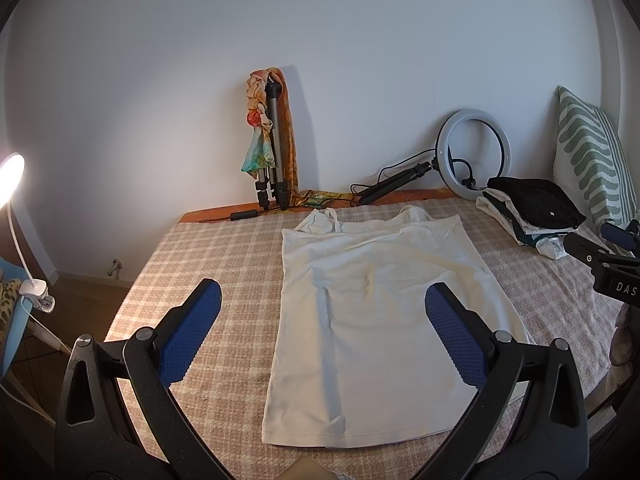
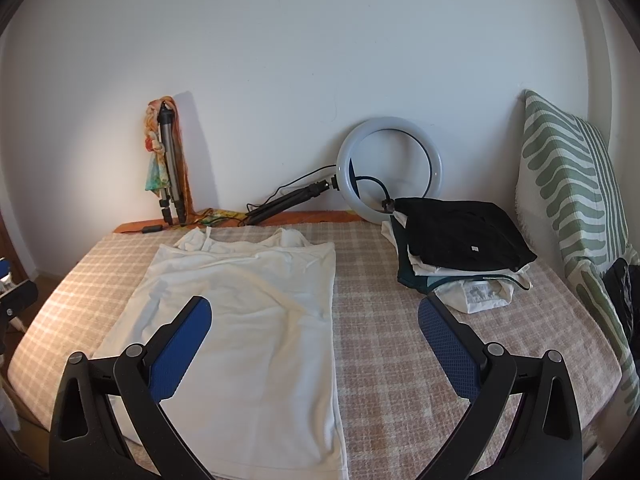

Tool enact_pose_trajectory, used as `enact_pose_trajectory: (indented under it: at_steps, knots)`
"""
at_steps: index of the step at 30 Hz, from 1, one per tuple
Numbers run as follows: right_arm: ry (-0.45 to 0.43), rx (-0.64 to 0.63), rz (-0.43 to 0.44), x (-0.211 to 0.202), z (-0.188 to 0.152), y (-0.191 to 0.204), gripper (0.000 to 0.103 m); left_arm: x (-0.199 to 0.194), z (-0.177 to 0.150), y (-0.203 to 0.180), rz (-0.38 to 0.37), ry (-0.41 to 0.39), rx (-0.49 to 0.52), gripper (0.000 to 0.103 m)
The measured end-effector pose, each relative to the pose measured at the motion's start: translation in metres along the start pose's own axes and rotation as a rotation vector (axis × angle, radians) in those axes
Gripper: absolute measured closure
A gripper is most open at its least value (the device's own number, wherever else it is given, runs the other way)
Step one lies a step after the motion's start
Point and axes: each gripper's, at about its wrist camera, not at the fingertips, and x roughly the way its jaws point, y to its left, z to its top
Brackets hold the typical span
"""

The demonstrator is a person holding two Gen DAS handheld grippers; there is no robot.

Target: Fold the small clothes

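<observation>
A white strappy tank top (image 1: 368, 320) lies flat and spread out on the checked bedspread (image 1: 216, 248), straps toward the wall, hem toward me. It also shows in the right wrist view (image 2: 248, 328). My left gripper (image 1: 322, 312) is open and empty, hovering above the top's lower half. My right gripper (image 2: 314, 330) is open and empty, hovering over the top's right side and the bare spread. The right gripper's body shows at the right edge of the left wrist view (image 1: 608, 264).
A pile of folded clothes (image 2: 460, 248) with a black piece on top sits at the far right. A ring light (image 2: 390, 168) and a tripod with scarves (image 2: 168, 168) lean on the wall. A green-striped cushion (image 2: 572, 200) stands at right. A lamp (image 1: 12, 176) glows at left.
</observation>
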Motion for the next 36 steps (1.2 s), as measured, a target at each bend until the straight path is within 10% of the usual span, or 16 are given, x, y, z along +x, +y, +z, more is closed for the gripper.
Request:
enact_pose_trajectory:
  at_steps: [36]
  knots:
    - [0.023, -0.028, 0.045, 0.018, 0.002, 0.026, 0.001, 0.013, -0.021, 0.019, 0.068, 0.074, 0.019, 0.000]
